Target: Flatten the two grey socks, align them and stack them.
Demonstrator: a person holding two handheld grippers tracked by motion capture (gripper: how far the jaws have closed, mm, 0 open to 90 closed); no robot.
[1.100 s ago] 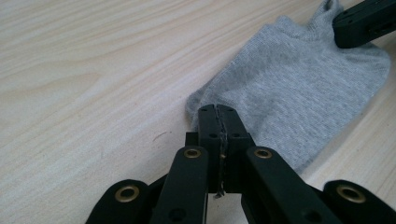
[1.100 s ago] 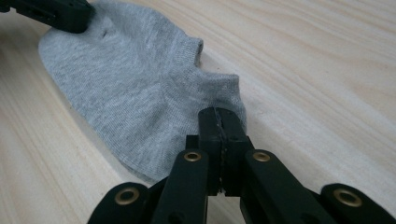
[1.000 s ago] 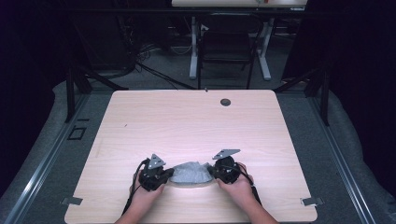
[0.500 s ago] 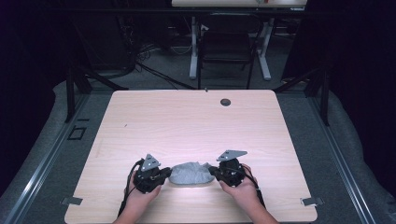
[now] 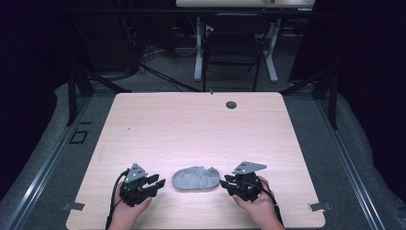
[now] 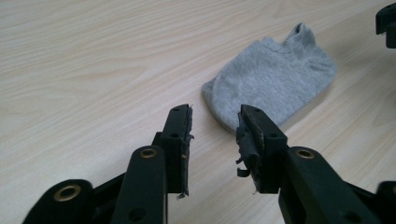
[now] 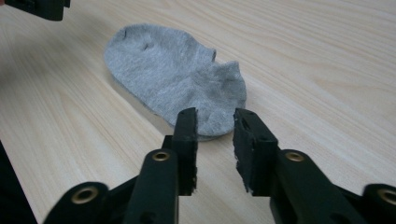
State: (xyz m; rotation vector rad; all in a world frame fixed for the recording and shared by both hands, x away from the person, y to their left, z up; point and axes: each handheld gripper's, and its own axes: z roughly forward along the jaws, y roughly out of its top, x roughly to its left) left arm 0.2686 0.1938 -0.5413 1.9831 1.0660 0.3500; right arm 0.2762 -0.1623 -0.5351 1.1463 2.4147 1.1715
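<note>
Since the earlier frame both hands have drawn outward from the grey sock; the jaws of the left gripper and right gripper have just been opening and now stand apart, nothing between them. The sock lies flat at lower centre of the high view on the pale wood-grain table, long axis left to right. Soft, slightly rumpled knit, it sits between the grippers, about equally near each.

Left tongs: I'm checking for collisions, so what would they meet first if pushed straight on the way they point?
Probably the grey sock, at its rounded near end. The left tongs stand open just short of it, nothing between.
</note>
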